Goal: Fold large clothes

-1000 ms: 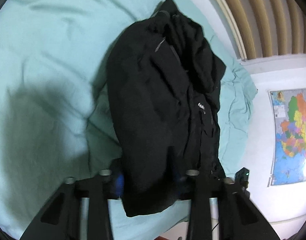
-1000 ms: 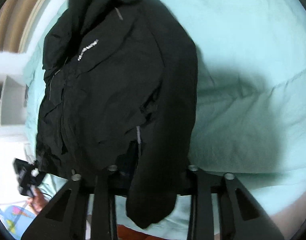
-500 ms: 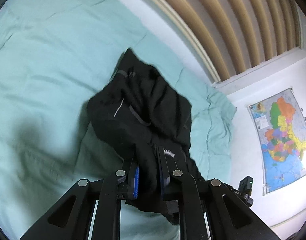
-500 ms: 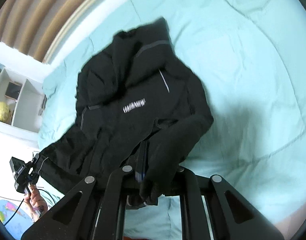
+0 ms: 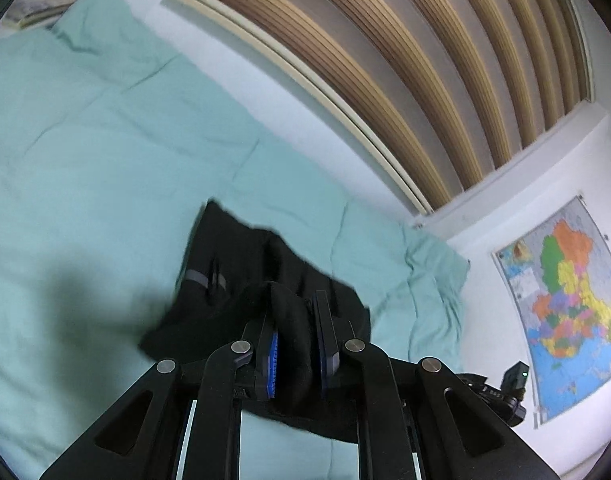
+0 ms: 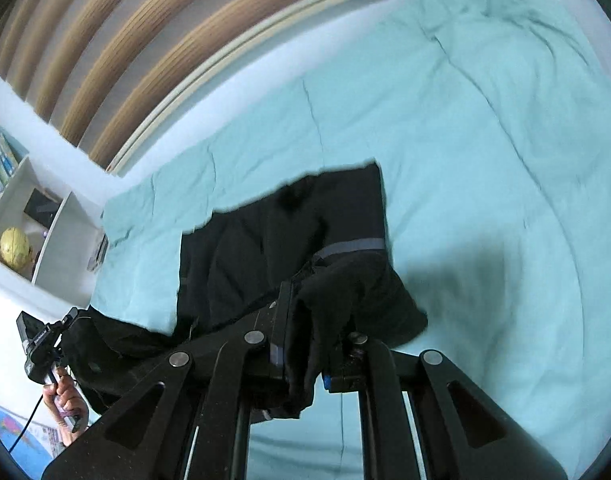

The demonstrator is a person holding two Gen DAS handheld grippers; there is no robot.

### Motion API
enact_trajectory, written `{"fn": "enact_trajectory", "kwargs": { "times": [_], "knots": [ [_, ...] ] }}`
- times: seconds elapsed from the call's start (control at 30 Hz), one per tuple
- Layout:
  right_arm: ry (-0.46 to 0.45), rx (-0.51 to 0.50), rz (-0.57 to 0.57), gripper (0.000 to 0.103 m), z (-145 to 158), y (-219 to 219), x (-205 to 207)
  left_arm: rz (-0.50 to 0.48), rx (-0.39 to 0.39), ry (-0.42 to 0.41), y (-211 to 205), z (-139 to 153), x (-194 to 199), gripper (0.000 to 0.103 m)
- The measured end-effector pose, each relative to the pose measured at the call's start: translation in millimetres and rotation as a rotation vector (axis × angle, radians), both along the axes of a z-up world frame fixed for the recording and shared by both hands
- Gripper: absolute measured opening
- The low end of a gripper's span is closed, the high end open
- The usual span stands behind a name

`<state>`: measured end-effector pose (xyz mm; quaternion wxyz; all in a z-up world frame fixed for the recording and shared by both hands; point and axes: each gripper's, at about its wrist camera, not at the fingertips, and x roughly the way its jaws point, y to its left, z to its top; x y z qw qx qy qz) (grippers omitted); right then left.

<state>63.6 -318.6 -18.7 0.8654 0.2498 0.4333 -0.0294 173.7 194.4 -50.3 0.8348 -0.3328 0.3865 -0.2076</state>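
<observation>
over bed [image 5: 85, 152], both fingers apparently clamp jacket [image 5: 241, 264].

Black jacket [image 6: 281, 236] far edge blurred; left gripper [image 5: 295, 322] pads partly buried in cloth (right gripper [image 6: 305, 320] too).

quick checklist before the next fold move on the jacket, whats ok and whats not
1. Left claw shut on jacket: ok.
2. Right claw shut on jacket: ok.
3. Far part of jacket resting on the bed: ok.
4. Jacket lying flat and smooth: not ok, fabric is bunched near both claws.
5. Bare sheet beyond the jacket to lay it on: ok.
6. Grips at matching spots: cannot tell.
</observation>
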Motion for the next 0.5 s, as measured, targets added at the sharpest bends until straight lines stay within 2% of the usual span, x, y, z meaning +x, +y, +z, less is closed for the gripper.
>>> {"fn": "enact_trajectory", "kwargs": {
  "times": [0.17,0.23,0.3,0.37,0.5],
  "knots": [
    [0.025,-0.013,-0.008,0.014,-5.6,-18.7,81.8,0.032,0.039,0.024,-14.2,-13.6,83.4,0.015],
    [0.049,-0.017,-0.014,0.014,-13.7,-23.8,110.5,0.042,0.058,0.048,-22.5,-26.1,118.9,0.015],
    [0.078,-0.001,-0.03,0.019,-30.1,-29.9,141.7,0.052,0.09,0.087,-32.6,-48.1,157.6,0.015],
    [0.122,0.047,-0.06,0.023,-60.1,-40.9,175.7,0.059,0.122,0.13,-40.1,-68.7,182.0,0.017],
    [0.233,0.114,-0.11,0.027,-125.0,-59.0,222.8,0.066,0.205,0.272,-59.1,-131.7,231.3,0.019]
  ]
}}
